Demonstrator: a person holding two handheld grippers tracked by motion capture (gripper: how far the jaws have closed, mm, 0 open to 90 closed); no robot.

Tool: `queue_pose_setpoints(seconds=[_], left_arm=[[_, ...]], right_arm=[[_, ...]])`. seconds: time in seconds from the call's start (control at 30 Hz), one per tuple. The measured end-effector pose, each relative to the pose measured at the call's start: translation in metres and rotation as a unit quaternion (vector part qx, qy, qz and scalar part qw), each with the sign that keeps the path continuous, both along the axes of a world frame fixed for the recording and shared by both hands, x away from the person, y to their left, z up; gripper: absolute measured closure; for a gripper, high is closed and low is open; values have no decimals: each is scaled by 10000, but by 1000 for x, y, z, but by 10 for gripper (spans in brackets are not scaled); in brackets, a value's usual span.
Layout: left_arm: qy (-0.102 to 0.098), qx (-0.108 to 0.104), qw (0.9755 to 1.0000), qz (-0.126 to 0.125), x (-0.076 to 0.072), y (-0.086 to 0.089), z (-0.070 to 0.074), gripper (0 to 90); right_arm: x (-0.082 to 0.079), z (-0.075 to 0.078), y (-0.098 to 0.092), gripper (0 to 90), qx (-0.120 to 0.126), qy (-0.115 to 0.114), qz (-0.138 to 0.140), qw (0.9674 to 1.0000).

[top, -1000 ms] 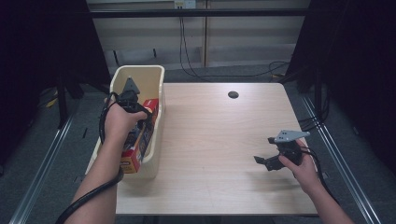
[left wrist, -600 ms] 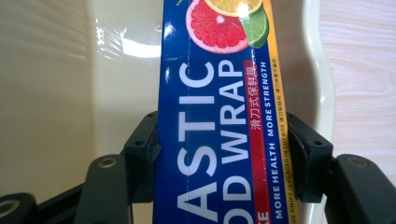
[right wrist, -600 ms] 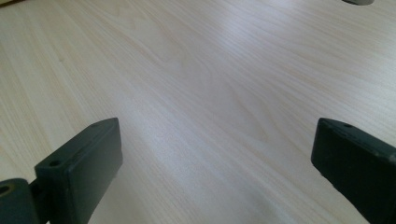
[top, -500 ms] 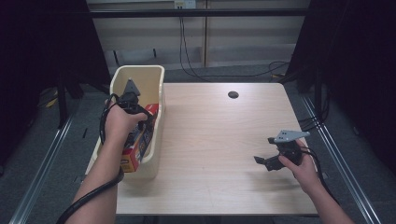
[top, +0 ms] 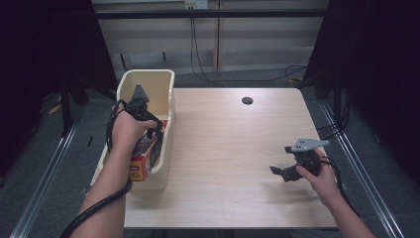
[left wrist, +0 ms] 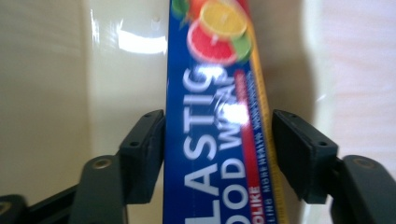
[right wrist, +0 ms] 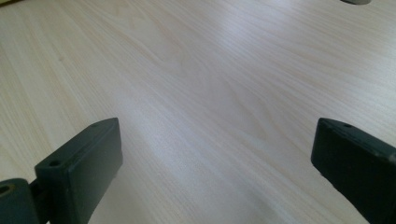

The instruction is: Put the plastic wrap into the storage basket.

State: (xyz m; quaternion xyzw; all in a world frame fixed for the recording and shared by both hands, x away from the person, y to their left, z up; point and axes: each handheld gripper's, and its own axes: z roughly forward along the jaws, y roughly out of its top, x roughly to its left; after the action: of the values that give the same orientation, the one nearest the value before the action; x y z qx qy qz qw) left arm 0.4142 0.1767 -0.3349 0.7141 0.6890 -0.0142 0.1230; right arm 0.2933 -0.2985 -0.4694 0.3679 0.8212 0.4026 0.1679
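A long box of plastic food wrap (left wrist: 215, 140), blue with fruit pictures, stands in the cream bin (top: 148, 79) at the table's left edge. In the high view its red and yellow end (top: 141, 166) shows below my left hand. My left gripper (left wrist: 218, 154) reaches down into the bin with the box between its jaws. The jaws have just been opening: the left pad (left wrist: 144, 149) lies along the box and the right pad (left wrist: 299, 149) stands a sliver off it. My right gripper (top: 278, 172) rests low over the bare table at the right, open and holding nothing (right wrist: 217, 163).
The wooden table (top: 228, 139) has a dark round hole (top: 247, 100) near its far edge. The bin's glossy inner wall (left wrist: 56, 70) is close on both sides of the box. Cables trail on the floor behind the table.
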Motion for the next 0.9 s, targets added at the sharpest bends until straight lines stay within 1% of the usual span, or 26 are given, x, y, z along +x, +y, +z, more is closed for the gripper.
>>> queue_pose_setpoints(seconds=[0.03, 0.07, 0.1, 0.13, 0.17, 0.27, 0.3, 0.37, 0.4, 0.43, 0.53, 0.6, 0.7, 0.8, 0.83, 0.9], left_arm=[[-53, -55, 10000, -17, 0, 1, 4, 346], [-57, -55, 10000, 14, -1, 1, 7, 339], [-86, -85, 9999, -29, -2, 1, 9, 329], [-157, -133, 9998, -20, -2, 2, 12, 313], [-163, -157, 9997, -9, -3, 2, 15, 300], [-266, -238, 9994, -2, -4, 2, 22, 311], [-320, -221, 9992, -50, -4, 2, 25, 307], [-394, -282, 9988, -18, -4, -1, 31, 304], [-428, -303, 9986, -102, -4, -1, 34, 301], [-457, -351, 9983, -102, -5, -3, 37, 298], [-588, -417, 9972, -207, -6, -8, 45, 288], [-632, -520, 9964, -238, -6, -13, 50, 271], [-715, -555, 9953, -334, -7, -20, 53, 261], [-736, -610, 9943, -465, -8, -27, 55, 243], [-746, -657, 9940, -459, -8, -31, 55, 236], [-804, -674, 9929, -552, -9, -36, 57, 219]], right_arm=[[0, 1, 0, 17, 22, -2, -10, 10000], [-1, 1, 0, 17, 40, 8, -23, 10000], [0, 1, 0, 17, 37, 7, -12, 10000], [0, 1, 0, 17, 31, -7, -23, 10000], [0, 0, 1, 17, 32, -1, 0, 10000], [0, 1, 2, 18, 5, -11, 3, 10000], [0, 1, 2, 18, 11, -17, -2, 10000], [0, 1, 2, 18, 21, -37, 4, 10000], [0, 2, 1, 17, 46, -9, 6, 10000], [0, 2, 1, 17, 40, -19, -6, 10000], [0, 2, 0, 17, 31, -39, -17, 10000], [0, 2, 0, 17, 27, -49, -22, 10000], [-1, 2, 1, 17, 30, -55, -20, 10000], [-1, 3, 1, 17, 36, -43, -22, 10000], [-1, 3, 1, 17, 46, -31, -2, 10000], [-2, 3, 1, 17, 46, -45, 6, 10000]])
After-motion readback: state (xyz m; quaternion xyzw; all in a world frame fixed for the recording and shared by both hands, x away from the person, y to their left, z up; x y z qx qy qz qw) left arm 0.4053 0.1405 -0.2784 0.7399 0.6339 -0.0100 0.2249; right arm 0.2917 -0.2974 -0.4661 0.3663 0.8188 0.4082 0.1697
